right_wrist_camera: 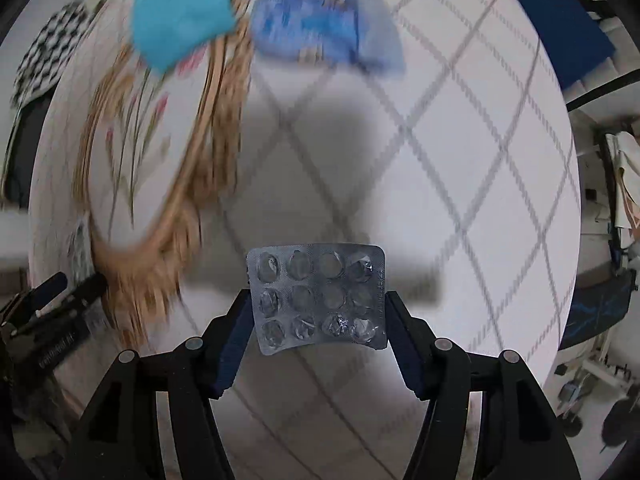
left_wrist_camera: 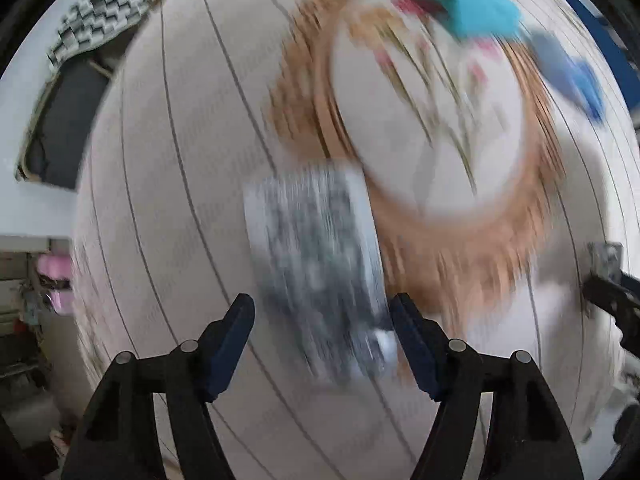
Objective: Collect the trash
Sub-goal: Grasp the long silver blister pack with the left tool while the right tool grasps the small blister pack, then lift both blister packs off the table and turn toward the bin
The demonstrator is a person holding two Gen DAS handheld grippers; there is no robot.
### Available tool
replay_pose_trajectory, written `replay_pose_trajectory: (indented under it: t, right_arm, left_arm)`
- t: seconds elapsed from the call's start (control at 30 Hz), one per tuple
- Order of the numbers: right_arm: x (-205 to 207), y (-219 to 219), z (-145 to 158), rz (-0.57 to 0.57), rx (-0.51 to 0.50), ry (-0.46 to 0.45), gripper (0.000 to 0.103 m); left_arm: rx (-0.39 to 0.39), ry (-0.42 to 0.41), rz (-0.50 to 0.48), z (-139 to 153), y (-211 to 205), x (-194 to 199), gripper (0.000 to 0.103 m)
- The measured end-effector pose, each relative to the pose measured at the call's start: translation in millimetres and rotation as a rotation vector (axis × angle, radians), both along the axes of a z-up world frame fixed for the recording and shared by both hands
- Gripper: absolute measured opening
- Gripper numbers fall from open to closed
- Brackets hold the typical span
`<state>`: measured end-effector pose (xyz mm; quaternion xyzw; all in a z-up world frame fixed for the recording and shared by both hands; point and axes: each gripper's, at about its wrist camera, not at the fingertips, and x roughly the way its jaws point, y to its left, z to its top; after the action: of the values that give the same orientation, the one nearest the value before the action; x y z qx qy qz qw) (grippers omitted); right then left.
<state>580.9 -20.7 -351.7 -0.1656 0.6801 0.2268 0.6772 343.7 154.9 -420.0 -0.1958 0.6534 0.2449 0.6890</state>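
Note:
A silver blister pack (left_wrist_camera: 316,264), blurred, lies on the white tablecloth between the fingers of my left gripper (left_wrist_camera: 322,320). Its right edge is close to the right pad, and a gap shows at the left pad, so the gripper is open. My right gripper (right_wrist_camera: 318,312) is shut on a second, empty blister pack (right_wrist_camera: 318,292), holding it by its side edges above the table. That pack shows small at the right edge of the left wrist view. A teal wrapper (right_wrist_camera: 180,20) and a blue packet (right_wrist_camera: 320,28) lie at the far side.
A round mat (left_wrist_camera: 428,120) with a straw-coloured fringe and a flowered white middle lies on the round table (right_wrist_camera: 460,200), beside the left pack. A checkered cloth (left_wrist_camera: 104,8) sits past the far left rim. The left gripper's body (right_wrist_camera: 60,300) shows at the left edge.

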Motion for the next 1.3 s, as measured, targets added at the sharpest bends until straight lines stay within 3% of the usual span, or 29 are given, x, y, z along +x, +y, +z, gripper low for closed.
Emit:
replay_pose_trajectory:
  t: [0.2, 0.33, 0.5, 0.53, 0.63, 0.73, 0.8, 0.93, 1.03, 1.17, 1.23, 1.3]
  right_arm:
    - [-41.7, -54.3, -11.6, -0.002, 0.000, 0.124, 0.066]
    - [-39.1, -61.1, -12.6, -0.049, 0.037, 0.143, 0.068]
    - [-11.0, -55.2, 0.7, -0.071, 0.066, 0.108, 0.076]
    - [-11.9, -64.8, 4.7, -0.067, 0.066, 0.107, 0.076]
    - [-7.5, -59.0, 3.1, -0.074, 0.064, 0.115, 0.084]
    - [-7.2, -48.6, -0.7, -0.070, 0.051, 0.102, 0.085]
    - [-15.3, -44.9, -9.9, -0.080, 0.048, 0.099, 0.086]
    - [-21.8, -28.4, -18.7, -0.064, 0.035, 0.058, 0.086]
    - [-31.5, -14.2, -22.4, -0.030, 0.012, 0.036, 0.086]
    - [-53.9, 2.3, -23.8, 0.020, -0.023, -0.012, 0.086]
    - [-59.8, 3.8, -22.3, 0.027, -0.052, -0.060, 0.073]
    - [-63.5, 3.2, -21.1, 0.032, -0.036, -0.073, 0.072]
  left_arm:
    - [-0.102, -0.030, 0.142, -8.3, -32.9, -71.4, 0.068]
    - [-0.087, -0.114, 0.221, 10.3, -13.3, -85.8, 0.069]
    - [-0.078, -0.104, 0.212, 4.6, 21.9, -64.5, 0.069]
    - [-0.075, -0.103, 0.213, 1.5, 13.5, -50.9, 0.069]
    - [-0.060, -0.059, 0.190, -8.8, 24.1, -34.2, 0.071]
    - [-0.036, -0.053, 0.161, -9.9, 24.8, -19.8, 0.074]
    - [-0.003, -0.041, 0.152, -10.0, 25.0, -17.9, 0.070]
    - [0.035, -0.053, 0.091, -11.1, -0.8, -10.7, 0.053]
    - [0.041, -0.037, 0.060, -11.1, -21.3, -7.4, 0.050]
    - [0.025, -0.013, 0.040, -19.6, -81.0, -43.6, 0.050]
    - [0.011, -0.013, 0.055, -22.9, -94.7, -62.0, 0.050]
    - [-0.004, -0.025, 0.070, -25.9, -98.0, -75.9, 0.050]
